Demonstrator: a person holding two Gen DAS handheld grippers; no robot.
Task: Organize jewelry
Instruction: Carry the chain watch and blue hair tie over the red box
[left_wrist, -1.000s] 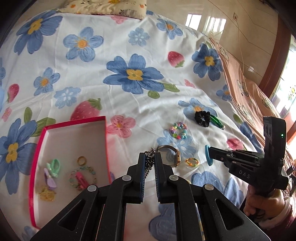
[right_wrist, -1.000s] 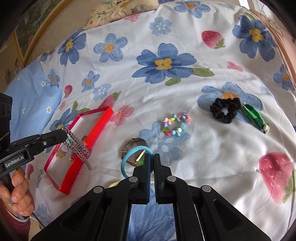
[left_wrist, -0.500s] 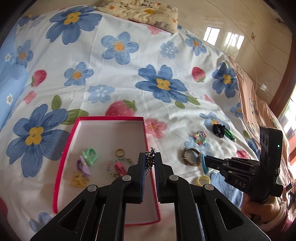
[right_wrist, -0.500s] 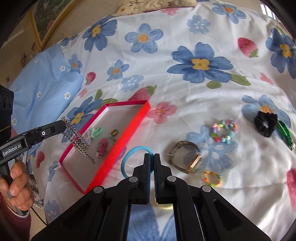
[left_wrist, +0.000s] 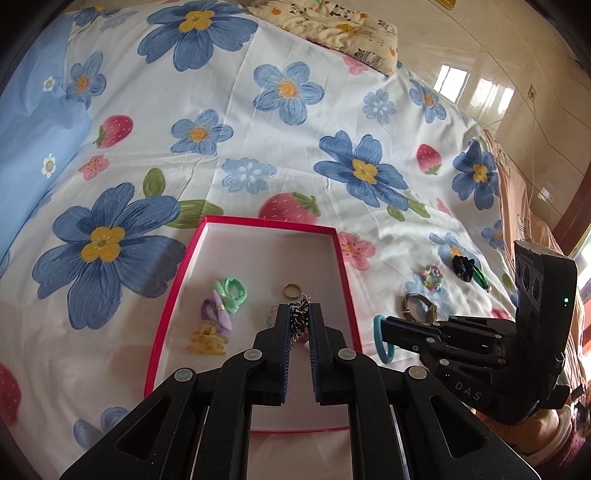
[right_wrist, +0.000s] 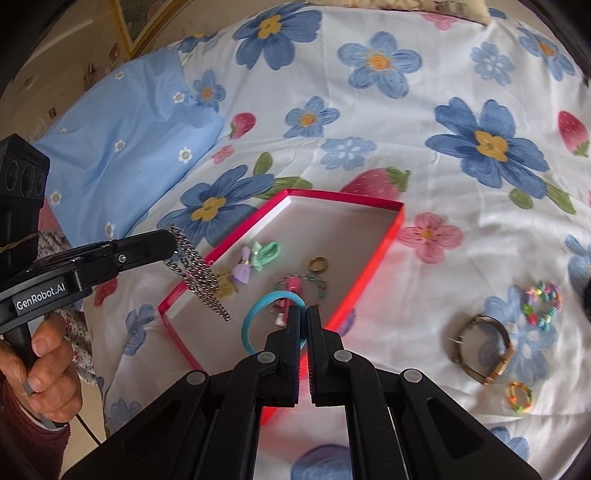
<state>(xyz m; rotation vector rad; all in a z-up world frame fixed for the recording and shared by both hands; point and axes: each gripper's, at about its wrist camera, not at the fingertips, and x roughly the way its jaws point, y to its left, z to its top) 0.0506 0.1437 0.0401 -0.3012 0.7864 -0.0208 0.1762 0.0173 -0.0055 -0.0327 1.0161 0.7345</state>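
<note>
A red box (left_wrist: 341, 266) (right_wrist: 384, 243) with a white inside lies on the flowered bedspread. It holds hair ties, a clip and a gold ring (left_wrist: 291, 290). My left gripper (left_wrist: 299, 314) is shut on a silver chain (right_wrist: 195, 273), which hangs above the box's near left corner. My right gripper (right_wrist: 303, 314) is shut on a blue ring band (right_wrist: 255, 321) (left_wrist: 380, 338) and holds it over the box's near right edge. A gold watch (right_wrist: 487, 350), a bead bracelet (right_wrist: 541, 302) and a small colourful ring (right_wrist: 519, 397) lie on the bedspread to the right of the box.
A black scrunchie (left_wrist: 463, 264) and a green clip (left_wrist: 482, 277) lie farther right. A blue pillow (right_wrist: 122, 147) is at the left and a patterned pillow (left_wrist: 332, 26) at the far end. The bed's right edge drops to a tiled floor.
Both grippers have moved left from the loose jewelry towards the box. The chain and the blue band now hang over the box.
</note>
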